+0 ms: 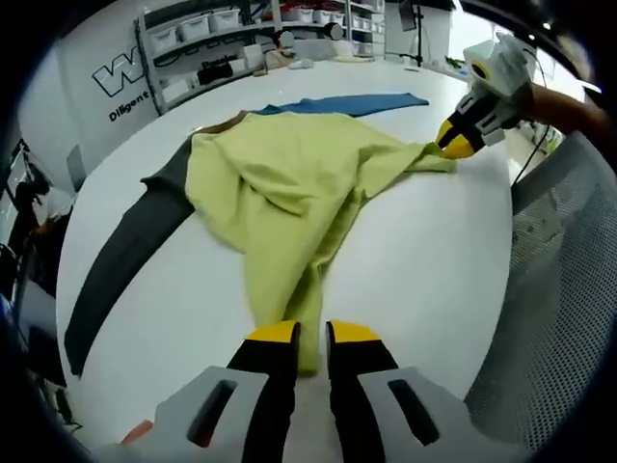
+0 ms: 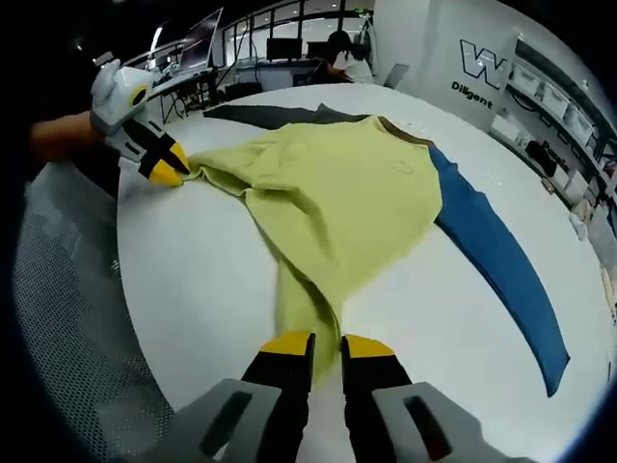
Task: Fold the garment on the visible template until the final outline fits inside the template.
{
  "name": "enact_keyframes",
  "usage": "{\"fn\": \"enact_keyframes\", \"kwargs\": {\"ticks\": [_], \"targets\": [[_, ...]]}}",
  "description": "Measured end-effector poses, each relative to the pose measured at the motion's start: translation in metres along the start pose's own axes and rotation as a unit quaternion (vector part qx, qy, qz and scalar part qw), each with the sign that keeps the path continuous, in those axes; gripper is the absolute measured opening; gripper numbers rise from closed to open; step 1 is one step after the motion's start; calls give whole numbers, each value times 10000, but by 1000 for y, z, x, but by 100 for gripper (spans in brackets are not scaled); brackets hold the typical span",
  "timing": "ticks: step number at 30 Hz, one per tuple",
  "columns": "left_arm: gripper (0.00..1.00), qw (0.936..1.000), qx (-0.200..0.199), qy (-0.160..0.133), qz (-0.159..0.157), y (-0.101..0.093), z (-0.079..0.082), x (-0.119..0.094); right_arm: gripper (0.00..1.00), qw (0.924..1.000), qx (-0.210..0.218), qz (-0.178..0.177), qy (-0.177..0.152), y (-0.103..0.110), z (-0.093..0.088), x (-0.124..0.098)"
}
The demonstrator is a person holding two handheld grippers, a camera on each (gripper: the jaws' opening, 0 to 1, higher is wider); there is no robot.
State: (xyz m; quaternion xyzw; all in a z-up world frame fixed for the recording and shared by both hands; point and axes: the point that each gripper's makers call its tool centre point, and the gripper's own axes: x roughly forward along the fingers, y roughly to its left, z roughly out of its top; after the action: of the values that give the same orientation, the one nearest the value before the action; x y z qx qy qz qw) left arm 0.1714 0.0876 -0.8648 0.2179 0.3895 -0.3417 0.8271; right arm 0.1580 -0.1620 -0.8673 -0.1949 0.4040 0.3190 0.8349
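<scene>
Between both fingers (image 1: 352, 335), garment (image 1: 289, 174) ends.

White wall with lettering (image 1: 123, 82), shelving with bins (image 1: 198, 43), desks with monitors (image 2: 280, 48), bright window (image 1: 477, 29).

In the left gripper view the garment (image 1: 289, 183) lies spread on the counter (image 1: 424, 280), partly over the template (image 1: 125, 251), whose strips run out at 8 o'clock and 1 o'clock. The left tool (image 1: 310, 340) sits at 6 o'clock on a sleeve end; the right tool (image 1: 457, 145) is at 2 o'clock on the other sleeve. Shelves (image 1: 202, 48) stand behind at 11 o'clock, and a mesh chair back (image 1: 559, 289) lies at 4 o'clock, beside the counter.
</scene>
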Motion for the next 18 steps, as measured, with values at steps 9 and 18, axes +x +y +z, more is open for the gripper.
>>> {"fn": "enact_keyframes", "kwargs": {"ticks": [9,18], "targets": [[1,9998,99,137,52,1,3,-1,0,9993,-209,-50,-297,0,18,-16],[0,9995,-171,-282,16,3,21,-26,0,9954,-690,-322,-574,-6,45,-47]]}}
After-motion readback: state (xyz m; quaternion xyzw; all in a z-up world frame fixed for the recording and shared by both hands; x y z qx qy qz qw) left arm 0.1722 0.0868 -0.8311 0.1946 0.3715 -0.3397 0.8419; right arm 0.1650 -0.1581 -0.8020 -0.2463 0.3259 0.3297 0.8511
